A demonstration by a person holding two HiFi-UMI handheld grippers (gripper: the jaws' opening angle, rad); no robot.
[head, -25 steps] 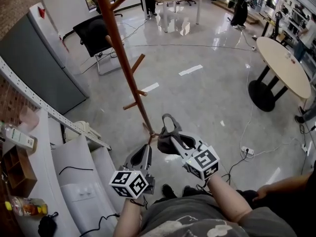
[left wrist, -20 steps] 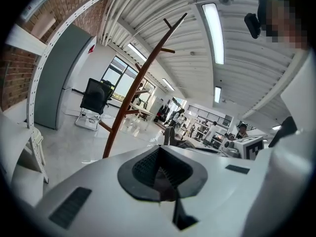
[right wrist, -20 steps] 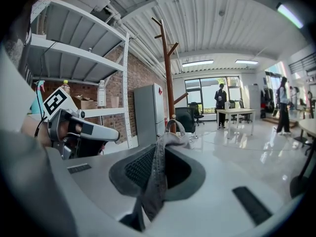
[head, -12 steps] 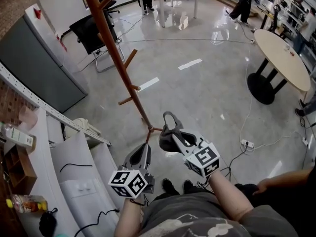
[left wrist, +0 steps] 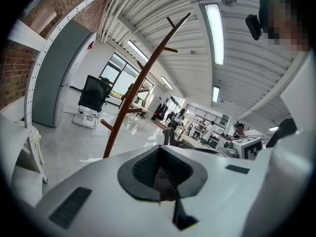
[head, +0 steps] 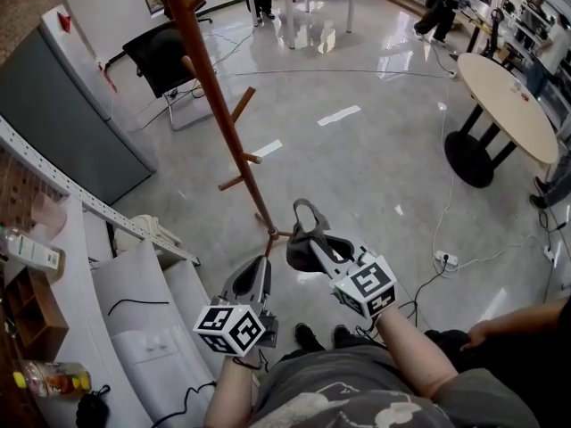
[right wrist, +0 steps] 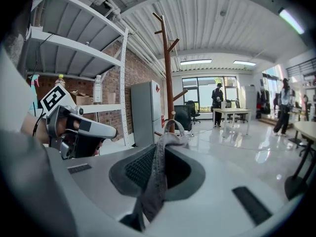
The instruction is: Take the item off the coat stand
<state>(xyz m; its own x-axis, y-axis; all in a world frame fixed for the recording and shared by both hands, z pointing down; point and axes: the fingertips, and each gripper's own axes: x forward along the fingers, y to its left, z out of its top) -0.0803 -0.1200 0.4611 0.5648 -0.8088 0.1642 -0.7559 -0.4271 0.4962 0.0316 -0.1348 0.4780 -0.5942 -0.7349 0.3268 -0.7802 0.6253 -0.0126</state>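
The brown wooden coat stand [head: 214, 87] rises at an angle from its foot on the shiny floor, and its pegs in view are bare. It also shows in the left gripper view as coat stand [left wrist: 133, 102] and in the right gripper view as coat stand [right wrist: 169, 73]. My right gripper [head: 308, 252] is shut on a dark grey cloth item [head: 308, 239] with a loop at its top, held away from the stand near its foot. The cloth item [right wrist: 159, 167] hangs pinched between the pads of that right gripper [right wrist: 155, 174]. My left gripper [head: 254, 279] is beside it, shut and empty; left gripper [left wrist: 160, 174].
A grey cabinet [head: 62, 114] and a black chair [head: 165, 56] stand behind the coat stand. A white shelf rail [head: 80, 194] and white cushions [head: 143, 310] are at the left. A round table [head: 508, 105] is at the right, floor cables [head: 446, 266] nearby, and another person's arm [head: 500, 328].
Both grippers keep their places and the right one still pinches the cloth item. Only the head view has shifted a little.
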